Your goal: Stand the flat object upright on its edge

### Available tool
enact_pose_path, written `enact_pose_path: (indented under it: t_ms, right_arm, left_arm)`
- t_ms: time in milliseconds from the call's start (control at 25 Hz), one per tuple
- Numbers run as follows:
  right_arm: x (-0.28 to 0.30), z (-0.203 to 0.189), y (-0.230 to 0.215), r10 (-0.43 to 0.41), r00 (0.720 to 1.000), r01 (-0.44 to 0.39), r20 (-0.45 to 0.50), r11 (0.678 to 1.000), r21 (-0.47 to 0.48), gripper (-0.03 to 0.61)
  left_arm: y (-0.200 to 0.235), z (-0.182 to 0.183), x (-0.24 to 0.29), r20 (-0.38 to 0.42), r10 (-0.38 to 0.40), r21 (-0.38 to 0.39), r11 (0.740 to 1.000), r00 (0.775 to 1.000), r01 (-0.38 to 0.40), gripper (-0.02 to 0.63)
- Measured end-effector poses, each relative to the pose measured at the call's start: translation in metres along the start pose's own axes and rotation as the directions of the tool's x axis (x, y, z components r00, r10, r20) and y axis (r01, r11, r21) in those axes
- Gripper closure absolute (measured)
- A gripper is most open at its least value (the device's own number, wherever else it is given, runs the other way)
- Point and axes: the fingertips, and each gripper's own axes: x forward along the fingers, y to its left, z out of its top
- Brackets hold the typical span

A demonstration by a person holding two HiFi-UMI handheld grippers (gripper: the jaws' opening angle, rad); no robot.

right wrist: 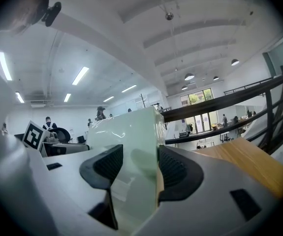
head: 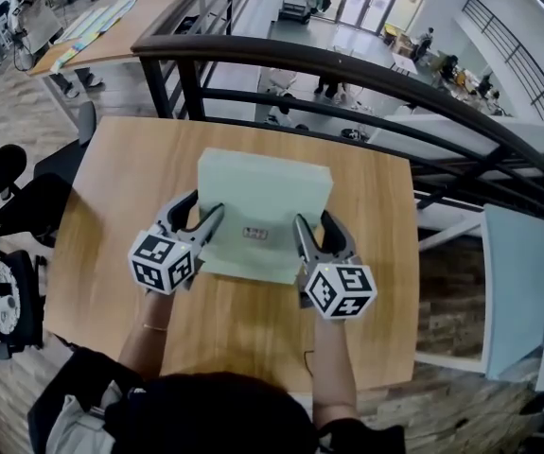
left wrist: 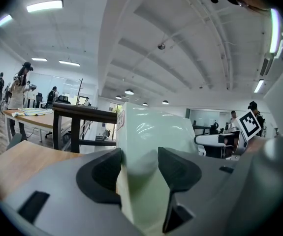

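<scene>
A pale green slab (head: 262, 206) with a small label on its face stands up from the wooden table (head: 120, 187) between my two grippers. My left gripper (head: 198, 220) is shut on its left end, one finger on each side of its thickness. My right gripper (head: 317, 237) pinches the right end the same way. In the left gripper view the slab (left wrist: 151, 132) rises well above the left gripper (left wrist: 139, 168), both pads against it. The right gripper view shows the slab (right wrist: 126, 132) upright in the right gripper (right wrist: 140, 168). Its bottom edge is hidden.
A dark metal railing (head: 347, 69) runs just behind the table's far edge, with a drop to a lower floor beyond. A black chair (head: 7, 187) stands left of the table. A pale panel (head: 522, 272) lies to the right.
</scene>
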Motion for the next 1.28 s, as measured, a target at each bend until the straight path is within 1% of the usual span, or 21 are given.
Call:
enact_pose_path:
  t_ms: [320,720,1000,1280]
  right_arm:
    - [-0.009,0.003,0.009,0.011,1.0,-0.011,0.015,1.0,0.01,0.356]
    - [-0.024,0.001,0.02,0.014,0.998,-0.016,0.054,0.999,0.032,0.367]
    - [-0.035,-0.003,0.024,0.03,0.998,-0.032,0.059,0.999,0.038,0.368]
    - [-0.045,-0.005,0.028,0.023,0.998,-0.024,0.064,1.0,0.012,0.377]
  left_arm:
    - [-0.004,0.008,-0.012,0.019,0.004,0.034,0.999,1.0,-0.005,0.382]
    - [-0.006,0.002,-0.033,0.038,0.005,0.001,1.0,0.999,-0.005,0.382]
    - [-0.013,-0.001,-0.041,0.034,0.005,0.011,1.0,0.999,-0.006,0.382]
    - [-0.018,-0.004,-0.05,0.033,0.004,0.019,1.0,0.999,-0.005,0.382]
